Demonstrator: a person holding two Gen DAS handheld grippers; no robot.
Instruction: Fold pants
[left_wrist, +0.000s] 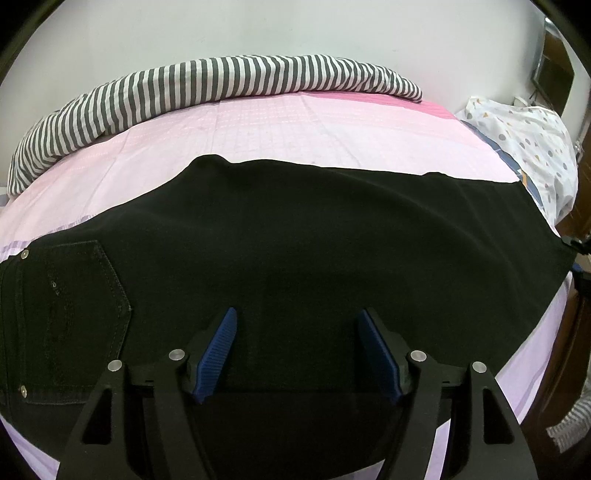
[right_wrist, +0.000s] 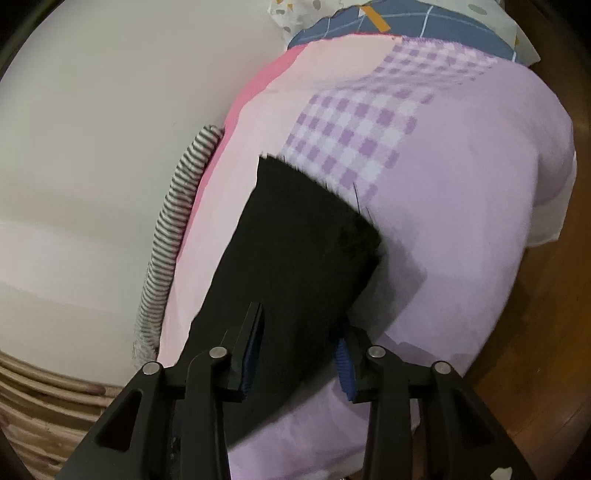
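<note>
The pants are lying flat on the bed, black fabric spread across the pink and lilac sheet. In the left wrist view they are filling the middle band of the frame, with the back pocket at lower left and the leg running off toward the right edge. Their long axis is therefore running left to right across that frame.

The left hand-held gripper is hovering over the seat area, just right of the pocket. Its jaws are standing wide apart with only flat cloth showing beyond them; nothing is pinched.

In the right wrist view the leg end is stretching from the bottom centre up toward the middle of the frame, ending at a frayed hem beside the checked patch. The right hand-held gripper is straddling the leg near its lower part, fabric lying between the blue pads. The jaws are partly closed, but a gap is showing on both sides, so no firm grip is evident.

Judgement: the right hand-held gripper is nearer to a hold, and the coming fold appears to turn on carrying the hem end along the long axis toward the waist.

A striped blanket is lying along the far bed edge, clear of the pants.
</note>
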